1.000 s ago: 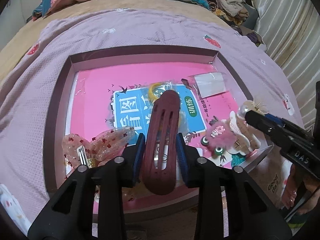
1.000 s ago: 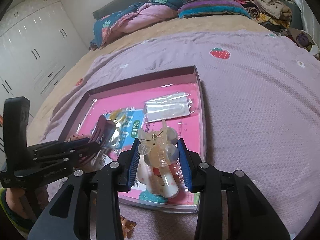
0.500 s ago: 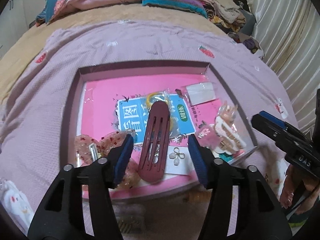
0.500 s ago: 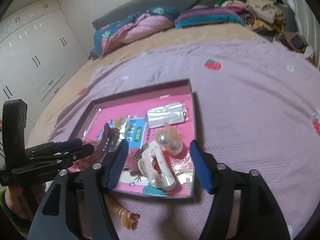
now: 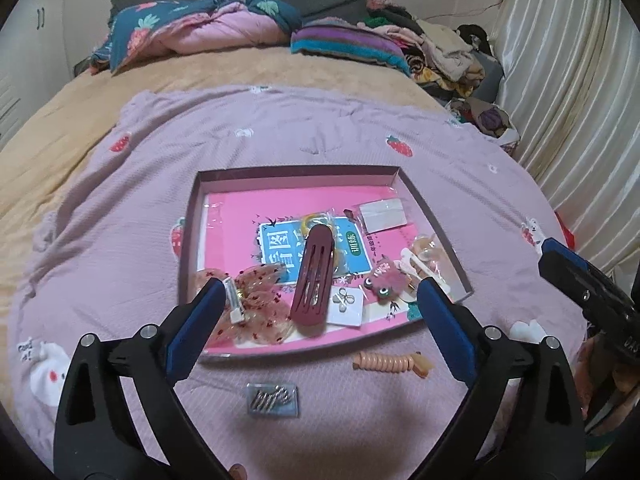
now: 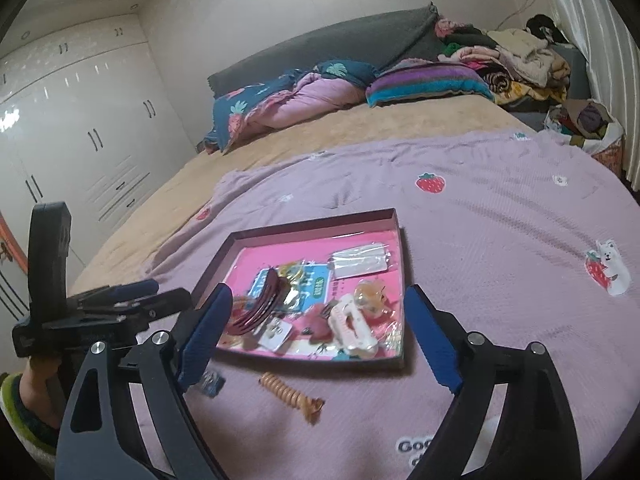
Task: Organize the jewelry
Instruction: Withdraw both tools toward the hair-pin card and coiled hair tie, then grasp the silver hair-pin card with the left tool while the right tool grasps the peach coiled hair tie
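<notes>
A shallow box (image 5: 296, 170) with a pink lining lies on the bed. In it lie a maroon hair clip (image 5: 314, 280), a sequinned bow clip (image 5: 256, 304), an earring card (image 5: 346, 306), a fuzzy pink monster clip (image 5: 386, 280) and a cream claw clip (image 6: 354, 326). My left gripper (image 5: 320, 290) hovers above the box's near edge, jaws opening, holding nothing. My right gripper (image 6: 318, 296) hangs over the near right part of the box, jaws also opening and empty. An orange spiral hair tie (image 5: 394, 362) and a small bag of pins (image 5: 273, 399) rest on the blanket in front of the box.
The lilac strawberry blanket (image 6: 500, 220) covers the near half of the bed. A quilt and a striped pillow (image 6: 428, 82) lie at the head, and piled clothes (image 5: 444, 52) at the far right. Curtains (image 5: 560, 100) hang on the right, and a white wardrobe (image 6: 80, 128) stands on the left.
The left gripper let go of the maroon clip and the right let go of the cream claw clip, both left in the box. Both grippers opened wide, rose and drew back.
</notes>
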`<action>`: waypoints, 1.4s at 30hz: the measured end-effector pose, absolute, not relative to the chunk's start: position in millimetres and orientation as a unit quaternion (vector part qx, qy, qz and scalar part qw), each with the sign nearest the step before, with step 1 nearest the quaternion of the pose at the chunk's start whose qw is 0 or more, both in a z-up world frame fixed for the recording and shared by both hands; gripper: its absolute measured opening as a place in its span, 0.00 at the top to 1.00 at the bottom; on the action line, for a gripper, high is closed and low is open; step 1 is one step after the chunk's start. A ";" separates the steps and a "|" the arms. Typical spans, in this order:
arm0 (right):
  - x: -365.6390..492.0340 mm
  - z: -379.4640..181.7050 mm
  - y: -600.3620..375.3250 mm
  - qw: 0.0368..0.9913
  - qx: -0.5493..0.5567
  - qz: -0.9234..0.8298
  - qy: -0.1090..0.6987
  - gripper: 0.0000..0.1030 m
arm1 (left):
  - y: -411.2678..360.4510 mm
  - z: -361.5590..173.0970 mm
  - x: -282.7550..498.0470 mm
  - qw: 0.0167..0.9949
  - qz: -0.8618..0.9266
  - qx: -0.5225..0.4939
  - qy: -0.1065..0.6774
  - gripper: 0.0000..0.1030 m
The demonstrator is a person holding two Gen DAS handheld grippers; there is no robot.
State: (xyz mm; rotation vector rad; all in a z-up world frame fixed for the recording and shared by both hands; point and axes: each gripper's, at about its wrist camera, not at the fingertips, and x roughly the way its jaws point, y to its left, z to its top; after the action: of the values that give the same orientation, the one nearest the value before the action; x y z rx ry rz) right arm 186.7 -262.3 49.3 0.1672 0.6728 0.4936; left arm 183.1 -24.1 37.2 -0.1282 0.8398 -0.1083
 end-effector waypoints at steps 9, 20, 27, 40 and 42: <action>153.6 55.0 -251.8 0.911 0.062 0.250 0.322 0.15 | -9.2 45.1 149.6 0.917 -0.037 -0.066 0.393 0.11; 132.6 48.3 -230.9 0.906 0.018 0.263 0.332 0.14 | 9.6 33.3 122.2 0.914 -0.021 -0.069 0.400 0.11; 136.8 26.9 -222.3 0.896 -0.003 0.263 0.359 0.14 | 16.1 0.8 110.7 0.900 -0.020 -0.067 0.431 0.11; 160.9 -29.3 -218.7 0.873 -0.022 0.239 0.424 0.14 | 6.8 -72.6 134.3 0.868 -0.031 -0.066 0.491 0.22; 164.9 -37.6 -216.0 0.868 -0.027 0.240 0.434 0.14 | 9.7 -79.8 139.9 0.865 -0.031 -0.074 0.496 0.31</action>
State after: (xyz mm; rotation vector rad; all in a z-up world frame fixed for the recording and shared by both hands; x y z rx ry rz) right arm 164.9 -216.0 -37.6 -0.0555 0.9076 0.5024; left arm 139.9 9.7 -79.8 -0.1558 1.0395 -0.0660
